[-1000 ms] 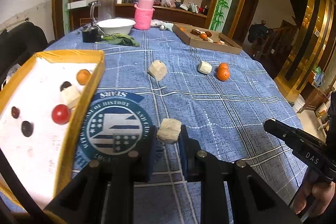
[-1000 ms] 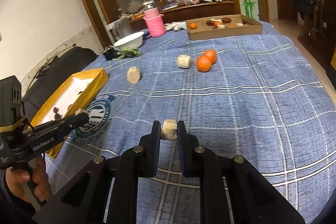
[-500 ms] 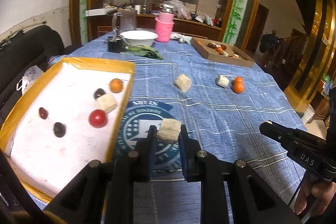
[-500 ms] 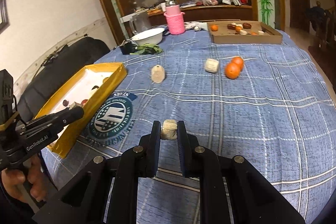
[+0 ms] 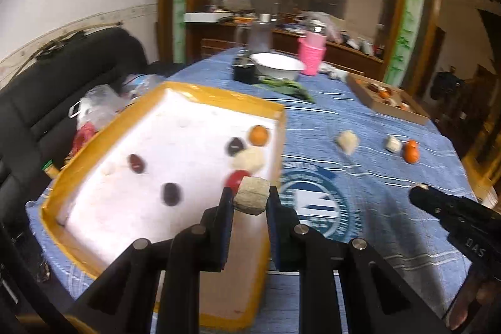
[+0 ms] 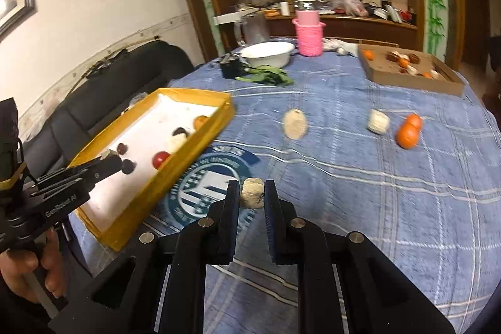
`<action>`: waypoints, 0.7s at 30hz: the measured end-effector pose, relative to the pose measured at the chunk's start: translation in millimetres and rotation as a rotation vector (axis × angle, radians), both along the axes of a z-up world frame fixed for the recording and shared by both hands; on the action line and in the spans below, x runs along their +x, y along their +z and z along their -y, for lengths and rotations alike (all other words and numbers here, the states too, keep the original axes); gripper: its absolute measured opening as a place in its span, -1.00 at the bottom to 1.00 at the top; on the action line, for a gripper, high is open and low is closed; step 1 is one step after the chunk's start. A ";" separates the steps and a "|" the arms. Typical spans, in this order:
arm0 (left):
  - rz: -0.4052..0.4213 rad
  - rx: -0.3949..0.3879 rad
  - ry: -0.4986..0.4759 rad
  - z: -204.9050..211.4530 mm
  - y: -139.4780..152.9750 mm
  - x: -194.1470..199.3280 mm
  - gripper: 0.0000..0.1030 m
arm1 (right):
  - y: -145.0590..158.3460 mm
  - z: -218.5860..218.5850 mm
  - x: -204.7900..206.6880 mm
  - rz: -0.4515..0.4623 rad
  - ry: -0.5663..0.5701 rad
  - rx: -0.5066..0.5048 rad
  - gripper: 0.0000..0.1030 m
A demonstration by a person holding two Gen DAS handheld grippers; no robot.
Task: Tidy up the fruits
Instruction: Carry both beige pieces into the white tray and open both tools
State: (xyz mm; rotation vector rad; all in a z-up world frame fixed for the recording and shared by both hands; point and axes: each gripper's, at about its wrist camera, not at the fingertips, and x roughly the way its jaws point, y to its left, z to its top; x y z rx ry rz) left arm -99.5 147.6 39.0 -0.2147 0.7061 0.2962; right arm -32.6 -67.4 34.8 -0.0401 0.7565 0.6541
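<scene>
A: Starting at your left: what is your left hand-held gripper (image 5: 250,199) doing?

B: You are clenching it on a pale fibrous chunk (image 5: 251,199), pinched across its flat sides, and you are holding it above the near right corner of the yellow tray (image 5: 53,193). Inside the tray there are dark fruits, a red one (image 5: 235,179), an orange one (image 5: 258,135) and another pale piece (image 5: 249,160).

A: How is that chunk likely to handle?

B: It looks light, dry and rough, so I judge it is not slipping. It may crumble at the edges, so you are better off gripping the broad faces, as you are doing, rather than the corners.

A: And moving right?

B: Your right hand-held gripper (image 6: 252,197) is grasping a second pale chunk (image 6: 251,197), smaller, held at its middle over the round emblem (image 6: 200,187) on the blue checked surface (image 6: 407,208), just right of the tray.

A: What is lying further right?

B: An oval pale piece (image 6: 294,124), a squarish pale piece (image 6: 378,121) and two oranges (image 6: 408,132) touching each other, all loose on the surface and well apart from the tray. At the far edge a cardboard box (image 6: 416,82) is holding more fruit.

A: Will the oranges handle differently?

B: Probably. They are looking round, smooth and heavier, so they are apt to roll; you should be closing across the widest part, gently enough not to bruise them.
</scene>
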 end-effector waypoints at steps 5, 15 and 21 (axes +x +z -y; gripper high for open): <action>-0.026 0.024 0.069 -19.4 -4.7 -1.4 -0.56 | 5.5 -29.2 4.5 0.014 0.055 -0.005 -0.72; -0.063 0.034 0.161 -58.4 -13.6 3.4 -0.56 | 10.1 -94.7 13.9 0.021 0.154 -0.015 -0.72; -0.091 0.031 0.207 -79.8 -20.7 9.2 -0.56 | 3.3 -125.2 23.0 0.005 0.193 -0.024 -0.72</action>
